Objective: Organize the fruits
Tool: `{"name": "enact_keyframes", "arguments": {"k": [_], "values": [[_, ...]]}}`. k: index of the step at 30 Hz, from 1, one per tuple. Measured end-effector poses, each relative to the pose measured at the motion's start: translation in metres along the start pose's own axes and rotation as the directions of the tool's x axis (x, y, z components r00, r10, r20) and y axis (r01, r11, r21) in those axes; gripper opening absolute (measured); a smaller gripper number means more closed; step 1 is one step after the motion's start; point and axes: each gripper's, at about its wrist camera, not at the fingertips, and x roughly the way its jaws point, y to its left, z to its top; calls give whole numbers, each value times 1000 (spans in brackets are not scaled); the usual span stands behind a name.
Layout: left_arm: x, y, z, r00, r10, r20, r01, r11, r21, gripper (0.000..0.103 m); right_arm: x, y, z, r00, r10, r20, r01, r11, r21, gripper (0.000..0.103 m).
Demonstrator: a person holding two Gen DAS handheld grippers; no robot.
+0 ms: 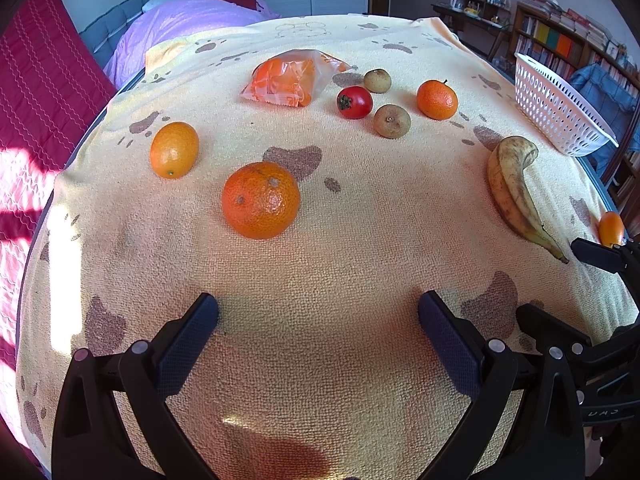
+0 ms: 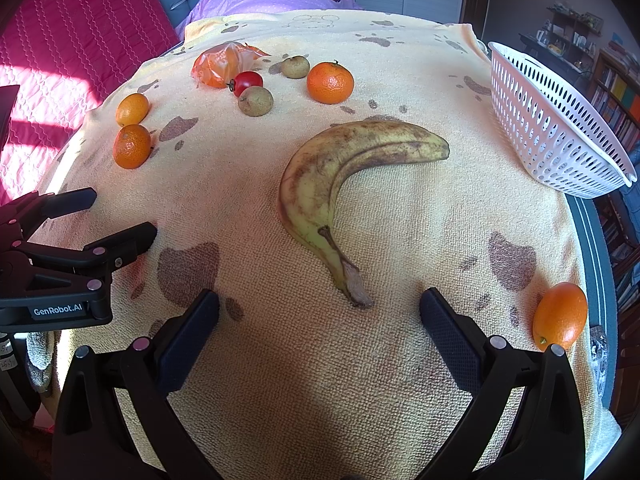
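Note:
Fruit lies on a yellow paw-print towel (image 1: 320, 272). In the left wrist view a tangerine (image 1: 261, 200) sits ahead of my open, empty left gripper (image 1: 318, 312), with a kumquat (image 1: 174, 150) to its left. Farther back are a red tomato (image 1: 354, 102), two brown fruits (image 1: 392, 121), another tangerine (image 1: 437, 100) and a spotted banana (image 1: 516, 188). In the right wrist view the banana (image 2: 340, 184) lies just ahead of my open, empty right gripper (image 2: 320, 308), its stem between the fingers' line. A kumquat (image 2: 560, 316) lies at the right.
A white perforated basket (image 2: 560, 128) stands at the table's right edge, also in the left wrist view (image 1: 560, 108). An orange plastic bag (image 1: 288, 78) lies at the back. A bed and bookshelves stand beyond the table. The left gripper (image 2: 120, 220) shows at the right view's left.

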Motion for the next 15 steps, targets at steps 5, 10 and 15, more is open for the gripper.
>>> {"name": "enact_keyframes", "arguments": {"k": [5,10,15], "values": [[0,0,0,1000,0,0,0,1000,0,98,0,0,0,1000,0,0,0,1000,0,101],[0,0,0,1000,0,0,0,1000,0,98,0,-1,0,1000,1,0,-1,1000,0,101],[0,0,0,1000,0,0,0,1000,0,98,-1,-1,0,1000,5,0,-5,1000,2,101]]}}
